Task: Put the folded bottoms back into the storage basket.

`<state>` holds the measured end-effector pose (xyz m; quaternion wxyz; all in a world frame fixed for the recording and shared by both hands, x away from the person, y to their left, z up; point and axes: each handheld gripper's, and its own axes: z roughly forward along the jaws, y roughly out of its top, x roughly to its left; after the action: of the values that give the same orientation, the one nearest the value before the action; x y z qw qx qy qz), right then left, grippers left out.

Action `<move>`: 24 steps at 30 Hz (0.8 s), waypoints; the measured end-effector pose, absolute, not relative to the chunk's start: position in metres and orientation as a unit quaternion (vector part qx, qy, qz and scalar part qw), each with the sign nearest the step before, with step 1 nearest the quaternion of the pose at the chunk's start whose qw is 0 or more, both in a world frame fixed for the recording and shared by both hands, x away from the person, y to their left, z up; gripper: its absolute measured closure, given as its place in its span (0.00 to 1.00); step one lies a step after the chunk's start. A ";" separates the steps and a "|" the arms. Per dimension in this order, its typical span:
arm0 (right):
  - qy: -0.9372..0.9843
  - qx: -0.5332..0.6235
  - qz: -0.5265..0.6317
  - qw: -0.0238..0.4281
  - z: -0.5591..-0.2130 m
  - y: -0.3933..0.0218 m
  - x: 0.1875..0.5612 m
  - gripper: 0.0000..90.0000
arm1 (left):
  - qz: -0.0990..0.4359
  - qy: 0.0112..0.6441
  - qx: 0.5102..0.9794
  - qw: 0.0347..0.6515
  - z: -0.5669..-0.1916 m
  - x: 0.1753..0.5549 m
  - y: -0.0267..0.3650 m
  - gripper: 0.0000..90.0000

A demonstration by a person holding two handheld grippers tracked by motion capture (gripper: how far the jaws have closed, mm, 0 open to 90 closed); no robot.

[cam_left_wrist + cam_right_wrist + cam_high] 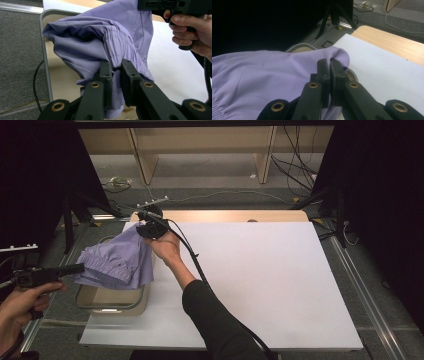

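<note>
Here both tools are clamped on 1 lilac garment (120, 262). The left tool (115, 75) has its jaws nearly together on the gathered waistband, the cloth bunched beyond its tips. The right tool (329, 66) pinches a folded edge, jaws almost touching. The garment hangs between the 2, over a grey bin (112, 301) at the table's (260, 270) left edge. Right of the right tool, the white table lies bare.
</note>
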<state>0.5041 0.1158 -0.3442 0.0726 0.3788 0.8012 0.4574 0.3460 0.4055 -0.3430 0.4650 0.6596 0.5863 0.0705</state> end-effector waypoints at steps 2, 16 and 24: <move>0.802 0.378 0.457 0.072 -0.344 0.117 0.504 0.98 | 0.071 0.587 0.659 0.464 -0.343 0.346 0.406 0.89; 0.804 0.374 0.457 0.070 -0.343 0.125 0.502 0.98 | 0.077 0.590 0.654 0.467 -0.340 0.342 0.414 0.89; 0.805 0.375 0.455 0.070 -0.345 0.126 0.501 0.98 | 0.077 0.590 0.656 0.464 -0.341 0.343 0.412 0.89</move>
<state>0.5013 0.1257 -0.3445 0.0696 0.3748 0.8047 0.4551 0.3433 0.4122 -0.3406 0.4645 0.6563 0.5896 0.0773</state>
